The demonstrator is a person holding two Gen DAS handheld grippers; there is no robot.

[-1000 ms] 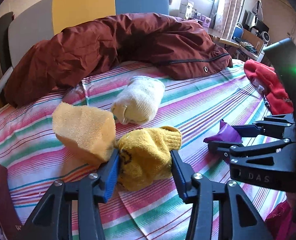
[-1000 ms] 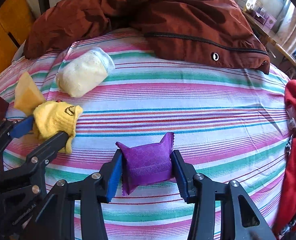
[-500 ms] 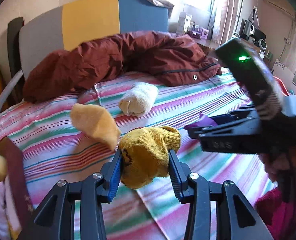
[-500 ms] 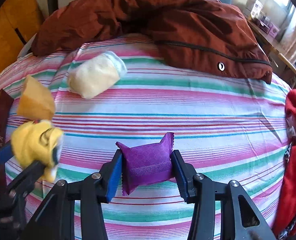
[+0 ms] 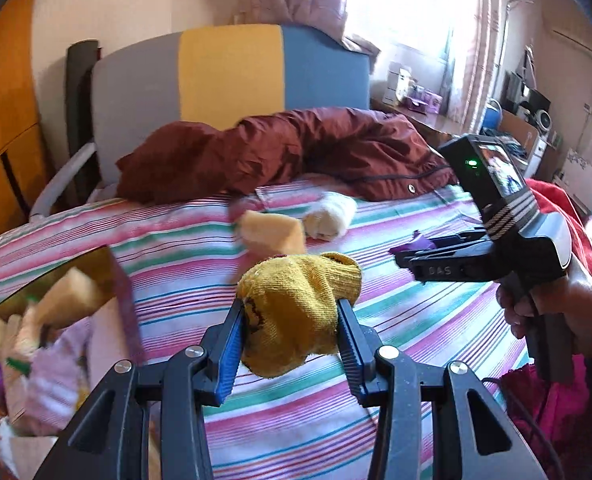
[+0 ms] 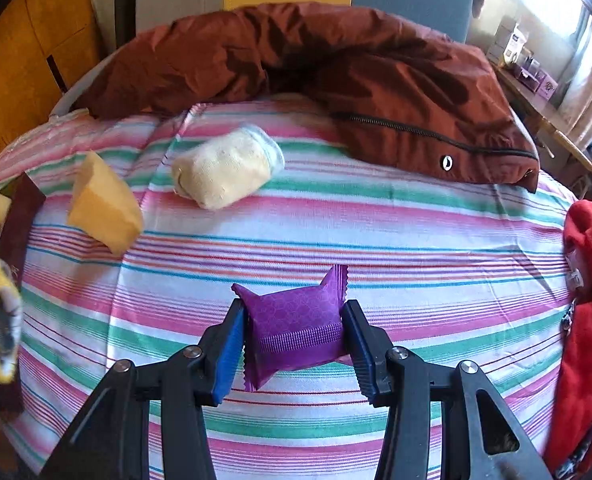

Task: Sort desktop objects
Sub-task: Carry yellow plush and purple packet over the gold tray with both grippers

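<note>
1. Lifted clear of the striped bedspread (image 5: 395, 292) since a second earlier, the yellow sock (image 5: 296, 312) rode higher and further toward the box (image 5: 96, 272) at the bed's left edge; it had lain beside the orange sponge (image 5: 272, 232) then, and now hung well apart from it.
2. Left gripper (image 5: 290, 344): jaws closed most of the way, squeezing the bunched yellow sock between the blue pads; the sock was off the bedspread.
3. Right gripper (image 6: 294, 344): jaws likewise drawn in, clamped on the purple sachet (image 6: 296, 320) by its sides; whether the sachet touched the bedspread or hung just above it could not be told.
4. Outward from the sachet: the cream rolled sock (image 6: 226, 170) lay beyond it toward the maroon jacket (image 6: 335, 80); the orange sponge sat left of that sock, near the box; a red garment (image 6: 587, 300) lay to the sachet's right.
5. Step in hand, by my reading: both items picked, carry under way; the next move likely called for bringing the yellow sock over the box, which already held sponge-like pieces, then easing the jaws apart; the sachet needed its own destination, not evident here.
6. Writing: "DAS" read on the right gripper's side in the left view; nothing else was legible.
</note>
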